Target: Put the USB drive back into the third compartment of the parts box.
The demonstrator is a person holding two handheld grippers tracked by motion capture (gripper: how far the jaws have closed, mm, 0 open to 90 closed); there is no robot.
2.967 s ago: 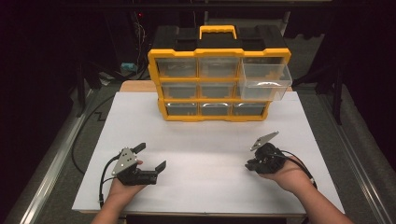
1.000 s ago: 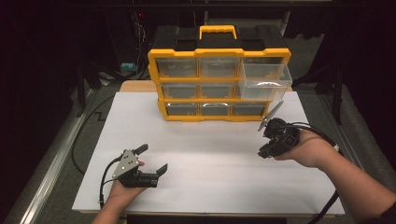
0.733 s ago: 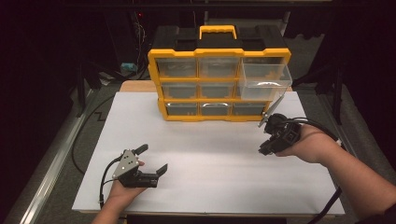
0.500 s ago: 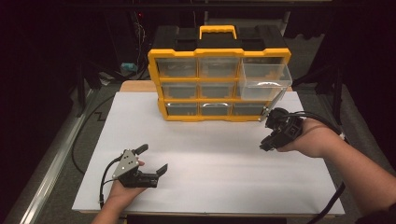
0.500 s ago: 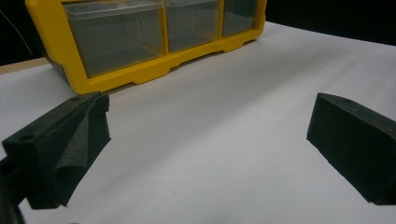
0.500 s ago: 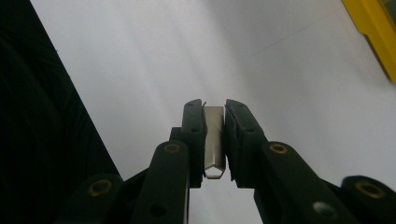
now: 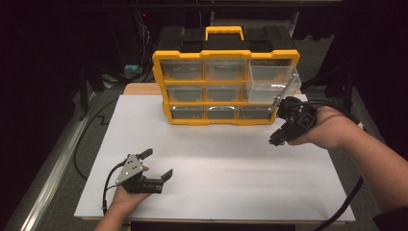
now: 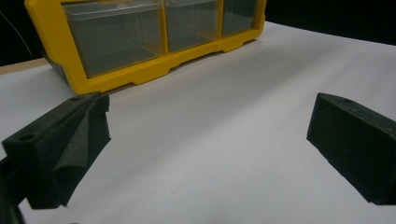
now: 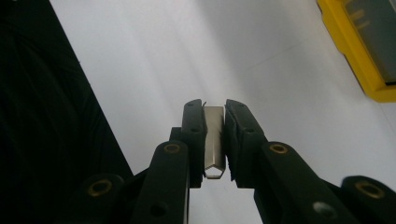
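Observation:
A yellow drawer organizer (image 7: 226,54) stands at the back of the white table top (image 7: 231,163); its upper right clear drawer (image 7: 272,83) is pulled out. My right gripper (image 7: 274,140) hovers just in front of the organizer's lower right corner, with its jaws pointing down and left. In the right gripper view its jaws (image 9: 215,135) are shut on a small flat metal piece (image 9: 214,140). My left gripper (image 7: 157,163) rests near the front left of the table, open and holding nothing. Its black fingers (image 8: 70,140) stand wide apart and point toward the organizer (image 8: 116,77).
The organizer's other clear drawers are closed. The yellow corner of the organizer (image 9: 369,79) shows at the upper right of the right gripper view. Cables trail from both grippers off the table's front and right edges. Dark floor surrounds the table.
My right gripper has risen from the front right of the table and moved back to the organizer's right side, still shut on the metal piece. The left gripper has stayed put.

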